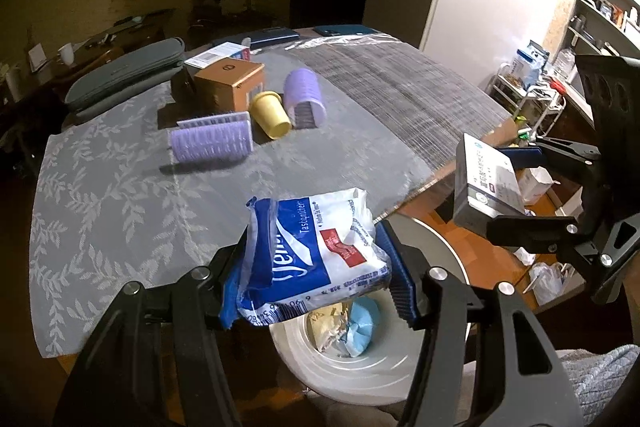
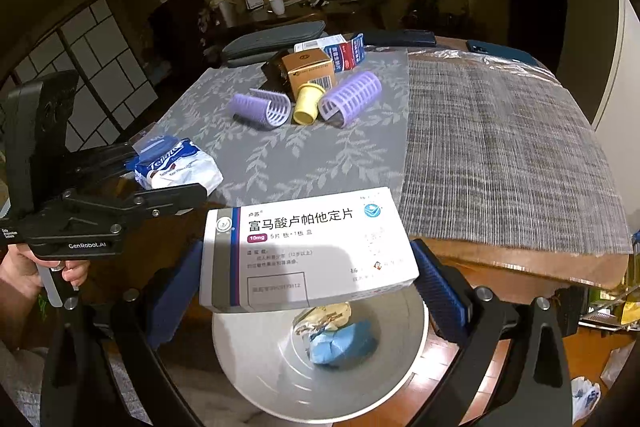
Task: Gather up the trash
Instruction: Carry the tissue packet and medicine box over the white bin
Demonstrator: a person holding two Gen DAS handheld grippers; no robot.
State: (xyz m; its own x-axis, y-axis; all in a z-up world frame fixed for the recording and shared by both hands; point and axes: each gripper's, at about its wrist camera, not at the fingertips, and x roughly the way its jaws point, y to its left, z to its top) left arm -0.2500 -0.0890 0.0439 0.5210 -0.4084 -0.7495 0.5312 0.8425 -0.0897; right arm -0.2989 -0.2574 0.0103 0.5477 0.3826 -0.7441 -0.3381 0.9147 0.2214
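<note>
Two hand-held grippers hang off the near edge of the worktop [image 2: 500, 155], both over a white bin [image 2: 256, 379] on the floor. Left hand-held gripper [image 1: 316, 279] is clamped on a crumpled blue-and-white tissue pack [image 1: 308, 263], blue pads pressing both sides; pack sits tilted, its lower end over the bin mouth. Right hand-held gripper [image 2: 308, 279] is clamped on a white medicine box [image 2: 308, 247], held flat with the printed face up, directly above the bin. In the left wrist view the right hand-held gripper [image 1: 508, 187] shows side-on with the box [image 1: 486, 179] level in its fingers. In the right wrist view the left one [image 2: 168, 179] comes in from the left, fingers roughly horizontal, person's hand [image 2: 24, 271] wrapped on its handle, partly cut by the frame edge.

Bin holds a blue crumpled item [image 2: 340, 343] and a tan wrapper [image 2: 324, 315]; the box hides part of both. Bin's near rim is cut off by the gripper bodies.

Toward the far edge of the worktop: two purple hair rollers [image 2: 264, 109] [image 2: 352, 97], a yellow cup [image 2: 306, 103] on its side between them, a brown box [image 2: 310, 71] behind, and a red-white-blue carton [image 2: 340, 53] further back. Grey pouch [image 1: 124, 75] lies at the far left corner. Small print on the medicine box is too blurred to read. Background room is dark, details hard to make out.
</note>
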